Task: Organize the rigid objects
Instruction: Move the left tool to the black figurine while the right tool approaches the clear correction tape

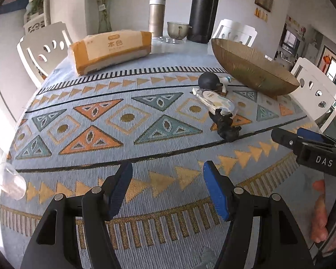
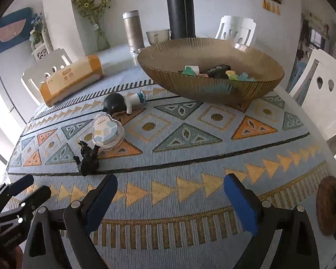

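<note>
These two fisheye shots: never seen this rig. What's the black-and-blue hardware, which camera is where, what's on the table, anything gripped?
No robot: a person carries a two-finger gripper in each hand, with a camera looking along each one's blue fingers. One picture is from the left gripper, the other from the right gripper.

On the patterned tablecloth lie a dark figurine, a clear case and a helmeted toy. The gold bowl already holds small items.

Both grippers are open and hold nothing.

Black flask top cut off (both views), bowl contents hidden.
</note>
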`<state>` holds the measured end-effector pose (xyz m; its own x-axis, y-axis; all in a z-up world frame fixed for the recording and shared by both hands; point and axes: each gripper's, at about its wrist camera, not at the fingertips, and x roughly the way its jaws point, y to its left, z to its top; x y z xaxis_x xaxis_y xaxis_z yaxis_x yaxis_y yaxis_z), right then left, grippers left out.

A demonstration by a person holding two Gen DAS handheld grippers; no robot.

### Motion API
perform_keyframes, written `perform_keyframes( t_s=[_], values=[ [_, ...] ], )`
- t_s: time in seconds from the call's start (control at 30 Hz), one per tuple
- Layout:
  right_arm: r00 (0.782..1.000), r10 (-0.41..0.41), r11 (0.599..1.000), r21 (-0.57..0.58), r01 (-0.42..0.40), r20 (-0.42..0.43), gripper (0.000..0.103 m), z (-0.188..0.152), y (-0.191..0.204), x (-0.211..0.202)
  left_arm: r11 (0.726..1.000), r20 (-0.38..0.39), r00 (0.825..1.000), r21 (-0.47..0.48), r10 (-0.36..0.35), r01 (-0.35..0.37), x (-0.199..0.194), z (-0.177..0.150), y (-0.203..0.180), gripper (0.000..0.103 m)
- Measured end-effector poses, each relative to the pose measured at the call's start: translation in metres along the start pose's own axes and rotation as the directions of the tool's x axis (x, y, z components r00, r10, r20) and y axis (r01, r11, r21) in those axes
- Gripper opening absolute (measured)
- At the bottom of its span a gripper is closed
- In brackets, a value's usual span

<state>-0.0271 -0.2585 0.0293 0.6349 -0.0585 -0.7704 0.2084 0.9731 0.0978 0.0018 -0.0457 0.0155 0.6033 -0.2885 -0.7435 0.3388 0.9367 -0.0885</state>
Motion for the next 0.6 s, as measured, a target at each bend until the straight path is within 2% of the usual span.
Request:
perform_keyframes(
  t_s=[0.2,0.3,0.33,0.37,0.43,0.5,0.6],
  values=[
    [0.999,0.042,0.997,0.071,-0.042,-0.010,0.095,0.003,-0.015,0.002,1.000,0.008,1.000,-0.008,-0.016,0.016,-0.001,0.000,0.001,0.064],
    [0.998,0.056,0.991,0.126,-0.054,-0.011,0.095,0.003,-0.025,0.003,1.000,-0.003,1.000,-0.002,0.009,-0.009,0.001,0.000,-0.001,0.064],
    [0.998,0.061,0.989,0.135,-0.059,-0.009,0.095,0.003,-0.027,0.003,0.999,-0.012,0.999,-0.003,0.050,-0.050,0.003,0.001,-0.002,0.064],
    [0.998,0.067,0.988,0.139,-0.065,-0.009,0.095,0.003,-0.028,0.003,0.990,-0.032,0.990,0.000,0.141,-0.141,0.007,0.001,-0.005,0.064],
    [0.997,0.074,0.986,0.152,-0.071,-0.014,0.095,0.003,-0.031,0.004,0.961,-0.030,0.961,0.018,0.276,-0.276,0.007,0.000,-0.015,0.066],
    [0.997,0.077,0.985,0.153,-0.073,-0.020,0.095,0.003,-0.031,0.005,0.938,0.001,0.940,0.059,0.342,-0.341,0.003,-0.003,-0.031,0.065],
    [0.998,0.066,0.988,0.138,-0.062,-0.021,0.095,0.002,-0.028,0.003,0.927,0.032,0.940,0.163,0.338,-0.339,0.004,-0.009,-0.058,0.068]
  ],
)
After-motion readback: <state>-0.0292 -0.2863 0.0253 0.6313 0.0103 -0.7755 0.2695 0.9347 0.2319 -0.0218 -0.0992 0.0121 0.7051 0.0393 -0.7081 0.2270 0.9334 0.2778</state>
